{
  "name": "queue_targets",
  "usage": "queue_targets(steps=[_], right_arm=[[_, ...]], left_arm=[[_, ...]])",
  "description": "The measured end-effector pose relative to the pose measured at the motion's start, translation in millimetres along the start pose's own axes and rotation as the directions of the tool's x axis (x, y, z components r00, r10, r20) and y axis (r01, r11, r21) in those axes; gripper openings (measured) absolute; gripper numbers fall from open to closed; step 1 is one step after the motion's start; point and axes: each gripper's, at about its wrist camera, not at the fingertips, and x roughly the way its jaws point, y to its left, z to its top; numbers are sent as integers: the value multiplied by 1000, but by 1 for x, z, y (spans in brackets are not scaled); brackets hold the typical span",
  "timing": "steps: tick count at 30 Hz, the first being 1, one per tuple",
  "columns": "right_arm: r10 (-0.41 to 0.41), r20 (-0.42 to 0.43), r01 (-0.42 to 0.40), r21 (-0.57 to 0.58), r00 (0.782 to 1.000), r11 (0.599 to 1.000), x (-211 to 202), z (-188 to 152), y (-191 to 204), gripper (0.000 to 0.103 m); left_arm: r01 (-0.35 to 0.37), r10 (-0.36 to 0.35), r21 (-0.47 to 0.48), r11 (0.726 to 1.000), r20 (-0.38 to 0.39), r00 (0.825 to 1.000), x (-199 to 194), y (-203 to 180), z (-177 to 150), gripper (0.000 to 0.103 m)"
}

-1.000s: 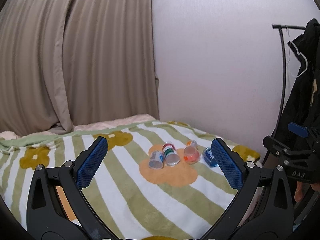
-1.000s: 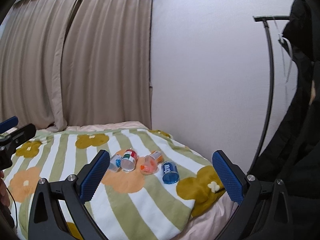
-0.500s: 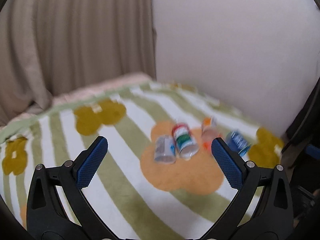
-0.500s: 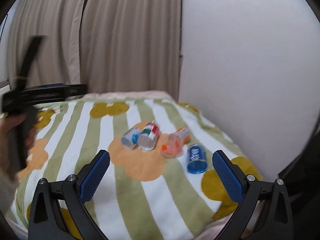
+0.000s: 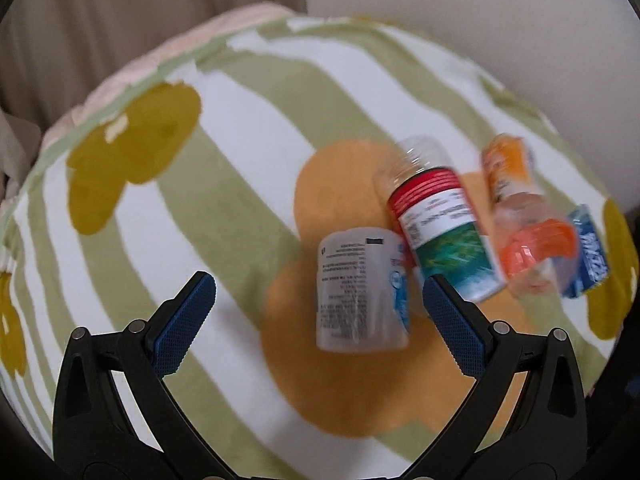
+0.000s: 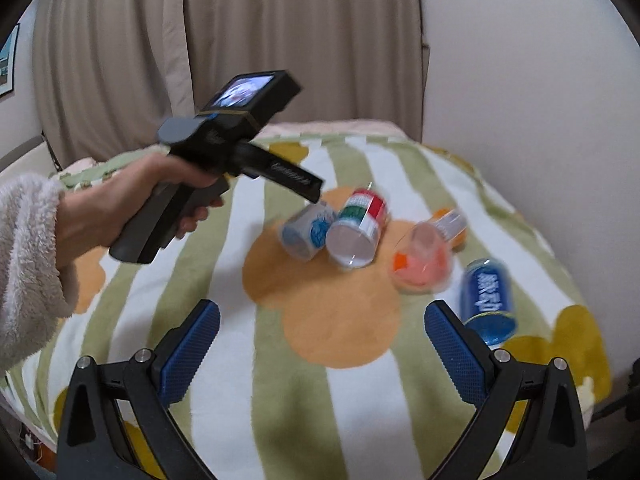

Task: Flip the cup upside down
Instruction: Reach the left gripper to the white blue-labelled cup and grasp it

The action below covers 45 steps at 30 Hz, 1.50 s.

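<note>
Several clear plastic cups lie on their sides in a row on a striped flower blanket. From left: a white-and-blue labelled cup, a red-white-green labelled cup, an orange cup and a blue cup. My left gripper is open, just short of the white-and-blue cup. It also shows from the side in the right wrist view, above that cup. My right gripper is open and empty, short of the cups.
The blanket covers a bed against a white wall, with beige curtains behind. The bed's edge drops off at the right. The person's hand and fleece sleeve hold the left gripper.
Both grippers have moved forward and down toward the cups, which now look much larger. The left gripper has come in over the white-and-blue cup. Both stay open.
</note>
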Motion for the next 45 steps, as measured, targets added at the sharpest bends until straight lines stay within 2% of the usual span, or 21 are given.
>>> queue_targets(steps=[4, 8, 10, 12, 14, 19, 22, 26, 30, 33, 36, 40, 45], right_arm=[[50, -5, -50, 57, 999, 997, 9, -5, -4, 102], [67, -4, -66, 64, 998, 996, 10, -7, -1, 102], [76, -7, -76, 65, 997, 995, 8, -7, -1, 102], [79, -6, -79, 60, 997, 995, 4, -6, 1, 102], [75, 2, -75, 48, 997, 996, 1, -4, 2, 102], [77, 26, -79, 75, 997, 994, -11, -2, -3, 102], [72, 45, -76, 91, 996, 993, -25, -2, -5, 102], [53, 82, -62, 121, 995, 991, -54, -3, -7, 102], [51, 76, -63, 159, 996, 985, -70, -7, -4, 102], [62, 61, -72, 183, 996, 980, -74, -14, 1, 102], [75, 56, -85, 197, 996, 977, -77, -20, 7, 102], [80, 66, -92, 201, 995, 975, -81, -21, 13, 102], [79, 73, -92, 201, 994, 975, -81, -20, 17, 102]], left_arm=[[58, -60, -59, 997, -42, 997, 22, 5, 4, 103], [106, -114, -93, 990, -81, 990, 44, -2, 6, 100], [133, -146, -119, 984, -106, 984, 54, -2, 5, 88], [198, -217, -161, 967, -116, 969, 59, 0, 3, 68], [239, -261, -187, 953, -107, 959, 56, 3, 2, 58], [230, -248, -168, 959, -91, 965, 29, 4, -5, 58], [250, -267, -170, 953, -79, 961, 0, -1, -17, 58], [261, -275, -167, 951, -61, 960, -40, -10, -54, 58], [274, -288, -186, 943, -52, 956, -66, -13, -111, 58], [275, -292, -203, 940, -55, 955, -71, -20, -152, 58], [262, -280, -219, 940, -58, 958, -70, -22, -176, 58], [214, -229, -236, 948, -39, 973, -66, -24, -187, 58], [170, -191, -223, 960, -77, 979, -49, -28, -195, 58]])
